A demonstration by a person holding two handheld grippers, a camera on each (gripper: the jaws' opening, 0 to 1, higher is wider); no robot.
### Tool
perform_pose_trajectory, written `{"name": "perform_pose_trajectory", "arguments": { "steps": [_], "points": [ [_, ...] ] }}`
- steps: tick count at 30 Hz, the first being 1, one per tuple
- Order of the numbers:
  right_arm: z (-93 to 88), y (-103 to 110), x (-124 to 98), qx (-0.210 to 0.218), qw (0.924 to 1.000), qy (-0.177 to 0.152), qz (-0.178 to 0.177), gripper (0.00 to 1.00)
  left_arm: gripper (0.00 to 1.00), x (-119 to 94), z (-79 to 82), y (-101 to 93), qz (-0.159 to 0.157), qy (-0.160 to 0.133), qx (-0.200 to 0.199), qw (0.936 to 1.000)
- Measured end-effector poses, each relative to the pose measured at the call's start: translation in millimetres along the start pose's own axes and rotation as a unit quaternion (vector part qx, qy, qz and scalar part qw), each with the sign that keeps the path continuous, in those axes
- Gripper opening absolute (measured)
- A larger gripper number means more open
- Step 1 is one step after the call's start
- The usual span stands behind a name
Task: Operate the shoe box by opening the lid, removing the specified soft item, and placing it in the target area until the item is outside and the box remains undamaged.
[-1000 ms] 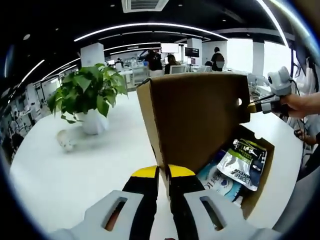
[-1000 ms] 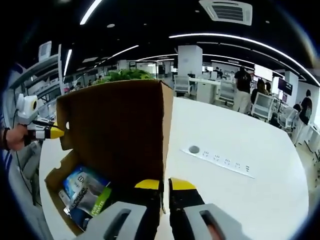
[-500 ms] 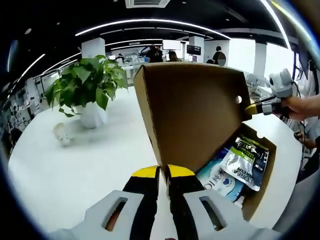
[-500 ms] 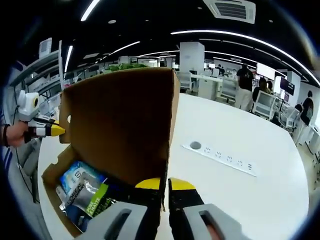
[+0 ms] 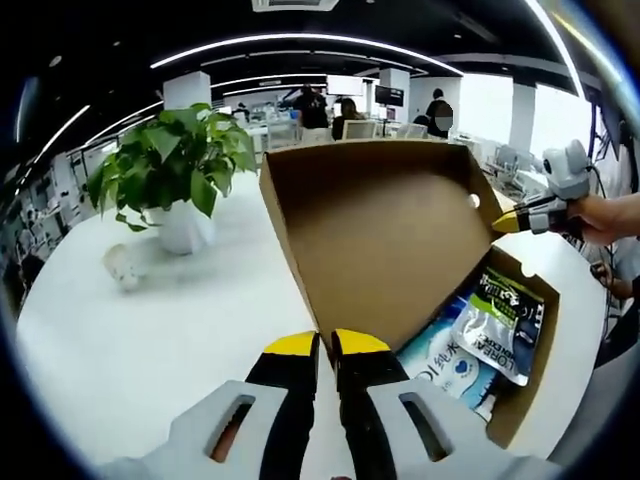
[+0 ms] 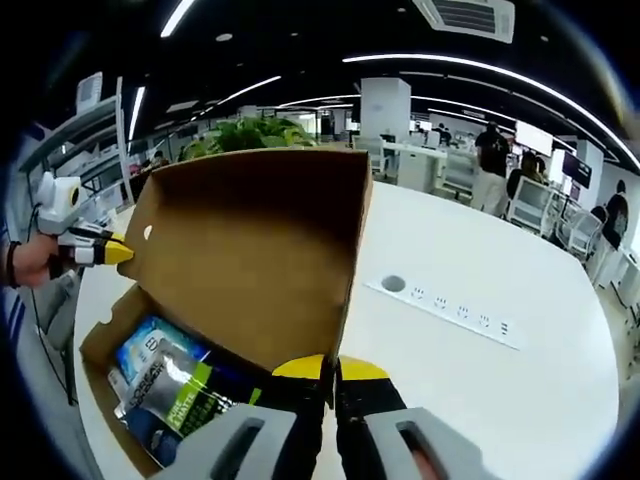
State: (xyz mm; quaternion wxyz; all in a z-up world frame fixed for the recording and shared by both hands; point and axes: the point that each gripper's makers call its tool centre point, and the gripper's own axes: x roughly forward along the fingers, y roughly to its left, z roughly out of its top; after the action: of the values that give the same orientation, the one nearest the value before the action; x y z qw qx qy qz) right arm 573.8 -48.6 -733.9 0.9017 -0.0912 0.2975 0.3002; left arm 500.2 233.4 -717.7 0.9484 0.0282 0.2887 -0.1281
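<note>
A brown cardboard shoe box stands on the white table with its lid (image 5: 385,235) swung up and leaning back. My left gripper (image 5: 323,345) is shut on the lid's near corner edge. The right gripper (image 5: 507,222), held by a hand, pinches the lid's far corner. Seen from the right gripper view, my right gripper (image 6: 330,368) is shut on the lid (image 6: 255,250), and the left gripper (image 6: 112,253) holds the opposite corner. Inside the box lie a silver and green soft pouch (image 5: 507,325) (image 6: 170,392) and a blue pack (image 5: 440,362) (image 6: 145,345).
A potted plant (image 5: 175,175) in a white pot and a small white object (image 5: 120,267) stand on the table (image 5: 150,340) to the left. A power strip (image 6: 455,312) is set into the table (image 6: 500,400). People and desks fill the office behind.
The lid has tipped further back, away from the box, and more of the box's inside shows. Both grippers have kept their hold on its corners.
</note>
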Motion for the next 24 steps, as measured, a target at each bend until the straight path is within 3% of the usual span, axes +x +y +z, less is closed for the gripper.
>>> {"name": "perform_pose_trajectory", "arguments": {
  "steps": [24],
  "points": [
    [0.9, -5.1, 13.8, 0.017, 0.9997, 0.013, -0.006, 0.0, 0.06, 20.1, -3.0, 9.1, 0.018, 0.028, -0.003, 0.9994]
  ]
}}
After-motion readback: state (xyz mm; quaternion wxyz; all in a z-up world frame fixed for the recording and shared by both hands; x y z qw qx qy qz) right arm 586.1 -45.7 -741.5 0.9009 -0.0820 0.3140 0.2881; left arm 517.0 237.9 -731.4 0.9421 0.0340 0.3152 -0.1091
